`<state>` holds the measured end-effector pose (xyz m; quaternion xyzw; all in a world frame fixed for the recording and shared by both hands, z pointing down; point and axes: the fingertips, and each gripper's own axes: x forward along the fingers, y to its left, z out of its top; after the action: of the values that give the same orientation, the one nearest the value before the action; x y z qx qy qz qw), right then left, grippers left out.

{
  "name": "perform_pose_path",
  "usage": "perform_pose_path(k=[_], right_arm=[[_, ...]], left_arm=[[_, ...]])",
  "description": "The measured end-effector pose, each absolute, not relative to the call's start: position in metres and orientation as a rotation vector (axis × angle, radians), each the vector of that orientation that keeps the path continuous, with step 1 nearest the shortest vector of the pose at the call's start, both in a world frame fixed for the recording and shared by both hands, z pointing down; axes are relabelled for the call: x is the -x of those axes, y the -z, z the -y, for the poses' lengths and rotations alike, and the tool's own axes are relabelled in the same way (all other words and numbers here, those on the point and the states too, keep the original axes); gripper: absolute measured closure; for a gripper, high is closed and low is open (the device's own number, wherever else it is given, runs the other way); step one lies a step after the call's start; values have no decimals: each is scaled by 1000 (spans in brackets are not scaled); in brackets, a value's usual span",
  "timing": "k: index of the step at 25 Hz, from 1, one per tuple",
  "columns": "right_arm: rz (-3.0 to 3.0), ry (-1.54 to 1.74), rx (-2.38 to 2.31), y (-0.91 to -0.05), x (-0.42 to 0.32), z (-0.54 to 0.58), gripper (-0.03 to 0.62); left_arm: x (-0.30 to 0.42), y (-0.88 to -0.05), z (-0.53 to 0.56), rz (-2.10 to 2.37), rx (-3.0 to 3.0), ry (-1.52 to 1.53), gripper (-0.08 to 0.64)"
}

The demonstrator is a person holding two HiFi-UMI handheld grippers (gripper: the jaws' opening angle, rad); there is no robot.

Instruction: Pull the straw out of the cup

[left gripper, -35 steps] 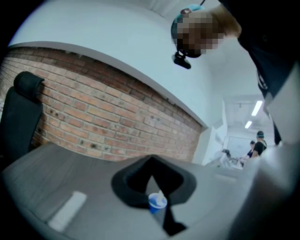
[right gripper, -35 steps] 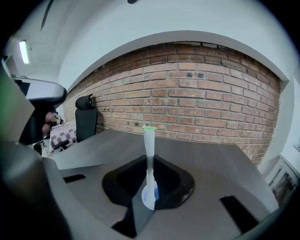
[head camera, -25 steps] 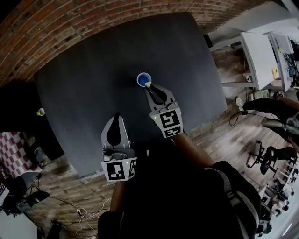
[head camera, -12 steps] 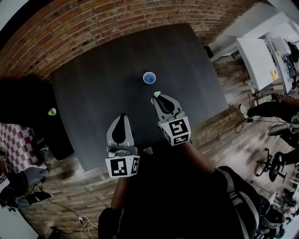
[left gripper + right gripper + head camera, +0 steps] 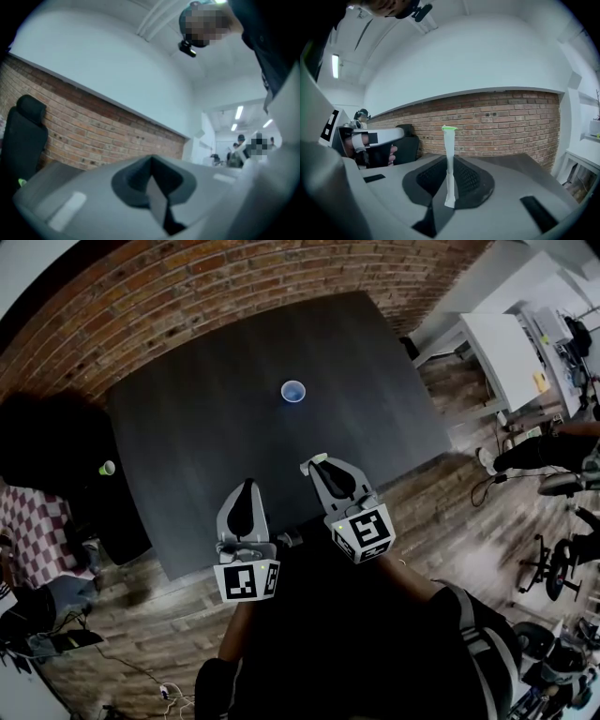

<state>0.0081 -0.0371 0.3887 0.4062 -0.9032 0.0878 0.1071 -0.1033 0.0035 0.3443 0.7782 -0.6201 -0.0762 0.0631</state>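
1. Nearest the person, the left gripper point(image 5: 246, 489) is hovering over the near edge of the dark rectangular table point(image 5: 187, 427). Its jaws are pressing together with nothing between them.
2. Just beside it at 3 o'clock, the right gripper point(image 5: 319, 467) is pinching the white paper-wrapped straw with a light green tip point(image 5: 449, 164) by its lower part.
3. The straw's long axis is running along the jaws. Its green end is sticking out past the fingertips and pointing toward 11 o'clock in the head view.
4. The straw is hanging clear of the small round blue cup point(image 5: 292, 391). The cup is standing upright on the table, well apart at 12 o'clock, and nothing is lying between the two.
5. At 9 o'clock a black chair point(image 5: 47, 456) is standing off the table's edge, with a small green object point(image 5: 107, 468) beside it.
6. Farthest out, a red brick wall point(image 5: 187, 296) is running behind the table, and white desks point(image 5: 497, 343) are standing at 2 o'clock on the wooden floor point(image 5: 441, 493).
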Motion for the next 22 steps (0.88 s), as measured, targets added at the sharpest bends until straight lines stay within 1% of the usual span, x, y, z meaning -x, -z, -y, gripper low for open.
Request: perform_pose_path(k=[6, 22], right_arm=[[2672, -245, -1201, -386, -8, 17, 551], [2685, -218, -1211, -379, -13, 23, 552]], left_arm=[[100, -355, -16, 1840, -2362, 199, 555], [89, -349, -10, 1834, -2398, 196, 555]])
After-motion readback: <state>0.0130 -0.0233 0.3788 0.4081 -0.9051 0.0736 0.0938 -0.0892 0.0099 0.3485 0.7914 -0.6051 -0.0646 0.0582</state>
